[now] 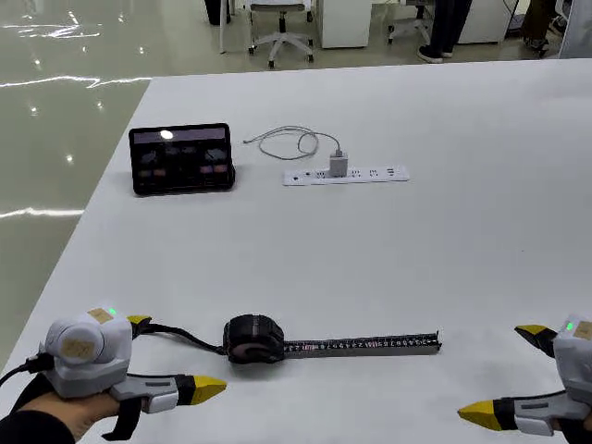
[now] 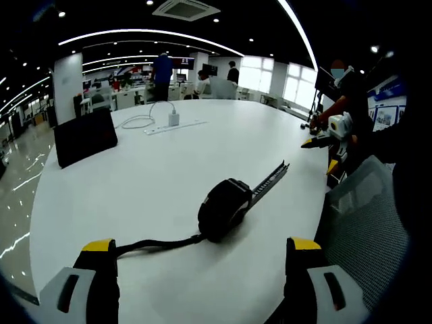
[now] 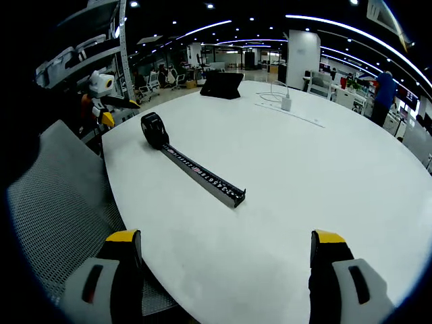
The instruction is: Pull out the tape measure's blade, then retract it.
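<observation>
Your tape measure (image 1: 252, 339) sits close to the near edge of the table (image 1: 416, 250), toward its left corner. The blade (image 1: 361, 346) is drawn out flat along that edge to the right and lies unheld. My guess is the lock is holding it, since nothing else would keep it from springing back.

Your left gripper (image 1: 174, 355) hovers just beside the case at the strap (image 1: 180, 334) end, jaws wide apart and empty. The strap reaches one jaw, but I cannot tell whether it touches. That spot lets you steady the case.

Your right gripper (image 1: 504, 372) sits past the blade's tip, near but apart, also spread open with nothing in it.

So the pull-out looks done and retracting looks next: pin the case, release the lock, and guide the tip so it doesn't whip. The tablet (image 1: 180, 158) and power strip (image 1: 347, 174) lie toward the far edge, well apart from all this.
</observation>
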`<state>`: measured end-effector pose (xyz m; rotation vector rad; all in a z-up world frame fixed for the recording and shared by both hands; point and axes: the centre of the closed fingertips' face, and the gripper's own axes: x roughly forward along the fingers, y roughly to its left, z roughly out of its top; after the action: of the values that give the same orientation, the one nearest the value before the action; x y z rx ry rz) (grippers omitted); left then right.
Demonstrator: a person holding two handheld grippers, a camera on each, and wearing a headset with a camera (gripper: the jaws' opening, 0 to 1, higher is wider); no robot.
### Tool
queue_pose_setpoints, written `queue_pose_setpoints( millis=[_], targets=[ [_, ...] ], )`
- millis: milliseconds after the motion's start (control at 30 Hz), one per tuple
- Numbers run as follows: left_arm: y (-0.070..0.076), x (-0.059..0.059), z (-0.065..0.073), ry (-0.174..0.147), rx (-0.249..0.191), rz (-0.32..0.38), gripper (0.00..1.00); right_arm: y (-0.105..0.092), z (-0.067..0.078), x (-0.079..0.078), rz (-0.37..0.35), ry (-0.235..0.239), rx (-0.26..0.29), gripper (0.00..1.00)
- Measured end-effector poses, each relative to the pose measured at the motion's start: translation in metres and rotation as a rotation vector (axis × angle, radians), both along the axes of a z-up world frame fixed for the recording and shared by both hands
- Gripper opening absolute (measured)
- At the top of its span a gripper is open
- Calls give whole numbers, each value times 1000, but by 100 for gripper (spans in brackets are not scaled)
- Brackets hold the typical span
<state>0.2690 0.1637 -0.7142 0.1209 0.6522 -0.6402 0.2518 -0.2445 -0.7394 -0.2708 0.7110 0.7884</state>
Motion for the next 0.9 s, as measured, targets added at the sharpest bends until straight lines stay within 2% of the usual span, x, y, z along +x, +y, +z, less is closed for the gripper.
queue_pose_setpoints(
  millis=[67, 133, 200, 300, 367, 467, 500, 567, 667, 700, 767, 867, 900],
  targets=[
    [7, -1, 2, -20, -2, 29, 100, -4, 2, -5, -3, -20, 14, 100],
    [10, -5, 2, -11, -20, 47, 100, -8, 1, -11, -17, -21, 11, 100],
    [8, -14, 0, -2, -7, 33, 100, -16, 5, -12, -43, -55, 13, 100],
    [7, -24, 2, -4, 1, 27, 100, -26, 5, -20, -68, -52, 12, 100],
    [11, -28, 4, -20, 19, 28, 100, -34, 5, -23, -96, -61, 6, 100],
    [14, -34, 4, -17, 11, 30, 100, -38, 4, -33, -112, -50, 0, 100],
    [15, -34, 5, -22, 9, 32, 100, -39, 6, -35, -112, -45, 4, 100],
    [12, -33, 14, -73, -26, 24, 100, -39, 9, -40, -117, -39, 12, 100],
    [19, -33, 12, -66, -1, 43, 100, -42, 12, -44, -123, -42, 14, 100],
    [22, -33, 12, -62, -2, 54, 100, -42, 17, -43, -130, -68, 24, 100],
    [23, -33, 13, -58, -5, 64, 100, -44, 16, -45, -133, -63, 26, 100],
    [25, -34, 13, -66, 5, 63, 100, -46, 16, -48, -129, -68, 22, 100],
    [27, -35, 11, -72, 26, 61, 100, -46, 15, -48, -132, -62, 26, 100]
  ],
)
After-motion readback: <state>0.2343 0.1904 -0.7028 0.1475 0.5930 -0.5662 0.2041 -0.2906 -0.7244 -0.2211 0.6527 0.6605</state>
